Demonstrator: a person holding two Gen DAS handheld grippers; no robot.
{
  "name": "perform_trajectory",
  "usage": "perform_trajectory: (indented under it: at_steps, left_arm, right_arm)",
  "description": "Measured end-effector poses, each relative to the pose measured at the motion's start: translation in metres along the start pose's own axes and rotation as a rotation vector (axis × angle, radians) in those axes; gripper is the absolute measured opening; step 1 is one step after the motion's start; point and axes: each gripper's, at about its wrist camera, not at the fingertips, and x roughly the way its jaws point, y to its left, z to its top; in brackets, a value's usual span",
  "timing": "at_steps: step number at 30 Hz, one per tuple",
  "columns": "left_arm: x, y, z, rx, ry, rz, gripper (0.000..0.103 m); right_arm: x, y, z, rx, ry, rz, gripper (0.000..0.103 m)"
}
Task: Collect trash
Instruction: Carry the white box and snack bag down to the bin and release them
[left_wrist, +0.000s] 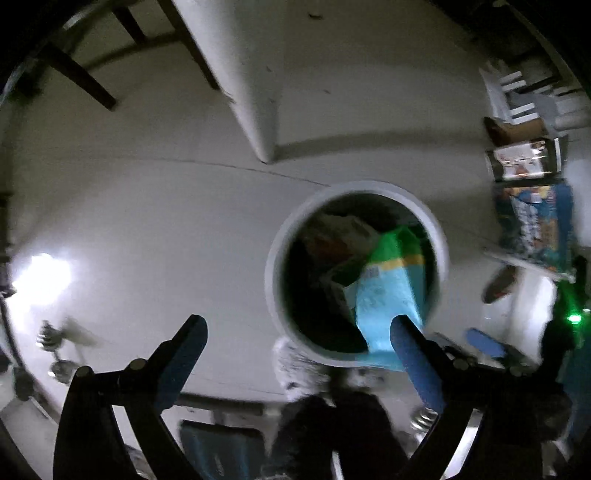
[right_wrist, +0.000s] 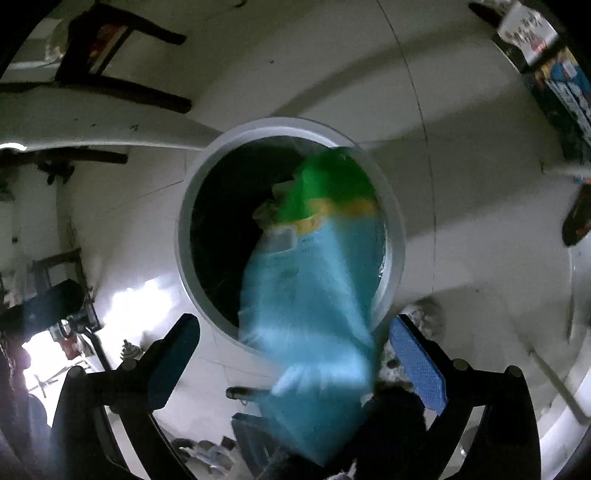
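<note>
Your right gripper (right_wrist: 295, 354) is spread wide, the blue-green bag (right_wrist: 314, 266) loose between its fingers, draped over the white bin (right_wrist: 184, 206) rim; your left gripper (left_wrist: 295, 350) gapes empty. Bare floor (left_wrist: 147, 206) lies left of the bin.

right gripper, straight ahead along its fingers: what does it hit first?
Probably the blue-green bag, blurred between the open right gripper fingers and not visibly gripped. Behind it lies the trash bin mouth. Depth is unclear.

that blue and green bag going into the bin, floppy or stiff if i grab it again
Likely floppy: the blue and green bag looks like thin plastic packaging, draped over the bin rim. Probably light for its size and maybe slippery. Motion blur limits certainty.
</note>
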Motion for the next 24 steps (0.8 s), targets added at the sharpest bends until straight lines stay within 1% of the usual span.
perform_trajectory:
  at_steps: [2,3,7,11,15,18,24]
  left_arm:
    - [-0.011,0.001,-0.006,-0.006,-0.012,0.008,0.101]
    - [-0.016,0.001,-0.01,-0.012,-0.014,0.006,0.101]
    - [-0.033,0.0,-0.021,-0.012,-0.01,0.015,0.101]
    - [-0.056,-0.007,-0.03,0.004,-0.023,0.024,0.101]
    - [-0.087,-0.015,-0.041,0.028,-0.044,0.035,0.101]
    - [-0.114,-0.019,-0.049,0.035,-0.056,0.027,0.101]
    - [-0.178,-0.025,-0.069,0.048,-0.086,0.009,0.101]
  right_arm:
    - [-0.007,0.002,-0.004,-0.012,-0.008,-0.026,0.103]
    - [-0.013,-0.003,0.0,-0.014,-0.016,-0.041,0.103]
    - [-0.039,0.001,-0.011,-0.02,-0.035,-0.132,0.103]
    - [-0.069,0.009,-0.02,-0.042,-0.054,-0.2,0.103]
    - [-0.108,0.019,-0.029,-0.06,-0.072,-0.226,0.103]
    - [-0.137,0.03,-0.037,-0.074,-0.087,-0.235,0.103]
    - [-0.212,0.056,-0.06,-0.095,-0.114,-0.227,0.103]
